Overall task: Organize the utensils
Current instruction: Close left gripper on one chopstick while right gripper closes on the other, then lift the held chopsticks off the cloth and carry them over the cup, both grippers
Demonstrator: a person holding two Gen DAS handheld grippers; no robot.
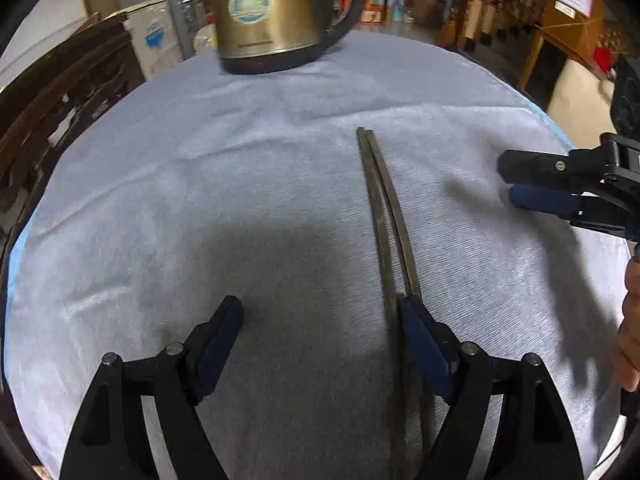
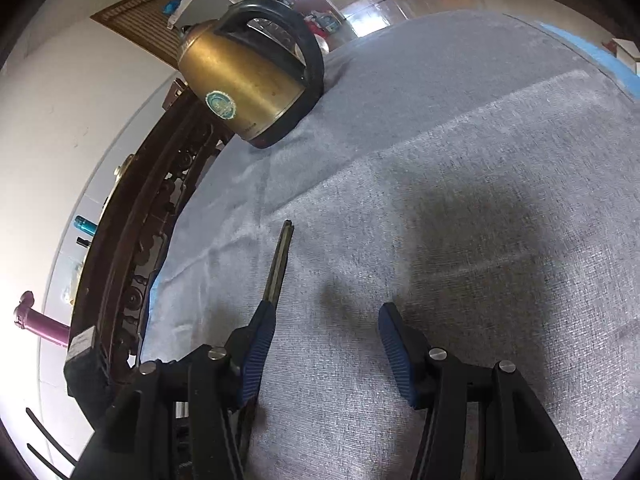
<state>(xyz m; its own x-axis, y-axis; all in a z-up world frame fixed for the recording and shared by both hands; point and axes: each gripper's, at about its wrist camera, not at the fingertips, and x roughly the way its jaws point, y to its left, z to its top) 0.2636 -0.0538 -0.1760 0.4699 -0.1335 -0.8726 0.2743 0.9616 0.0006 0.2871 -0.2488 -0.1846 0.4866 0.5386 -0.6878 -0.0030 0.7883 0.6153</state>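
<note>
A pair of dark chopsticks (image 1: 382, 208) lies side by side on the pale blue cloth (image 1: 200, 184). My left gripper (image 1: 320, 312) is open, low over the cloth, and its right finger (image 1: 420, 336) touches the near part of the chopsticks. My right gripper (image 2: 326, 316) is open and empty; it also shows at the right edge of the left wrist view (image 1: 506, 182). In the right wrist view the chopsticks (image 2: 280, 260) stick out past the left finger (image 2: 260, 340), outside the jaws.
A gold electric kettle (image 1: 272, 12) with a black handle stands at the far edge of the cloth, also in the right wrist view (image 2: 248, 76). A dark carved wooden frame (image 2: 132, 264) borders the left side. The table edge (image 2: 592, 56) runs along the far right.
</note>
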